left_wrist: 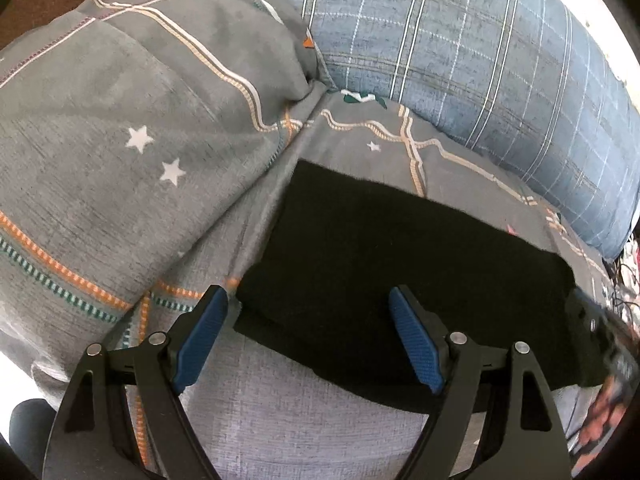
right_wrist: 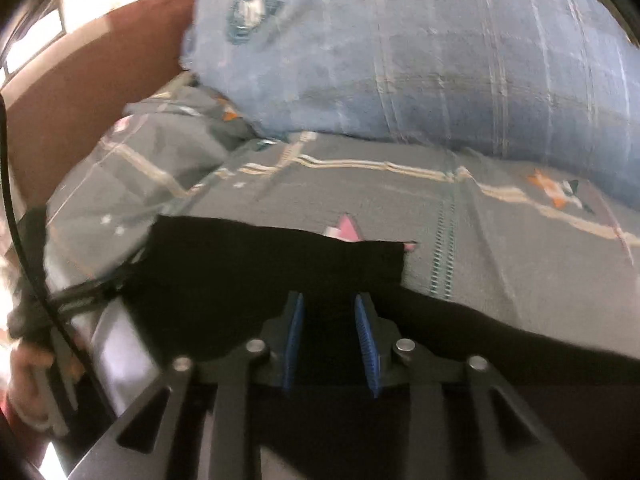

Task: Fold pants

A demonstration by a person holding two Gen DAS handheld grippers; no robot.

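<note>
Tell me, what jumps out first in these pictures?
The black pants stand out most: a dark folded slab flat on the grey starry bedsheet, right ahead of both grippers. Behind them bulges a big blue checked pillow. The left gripper gapes wide over the pants' near edge, while the right gripper is narrowed over the black cloth.

Black linkage arms, blue ribbed pads [left_wrist: 202,336], silver rivets
</note>
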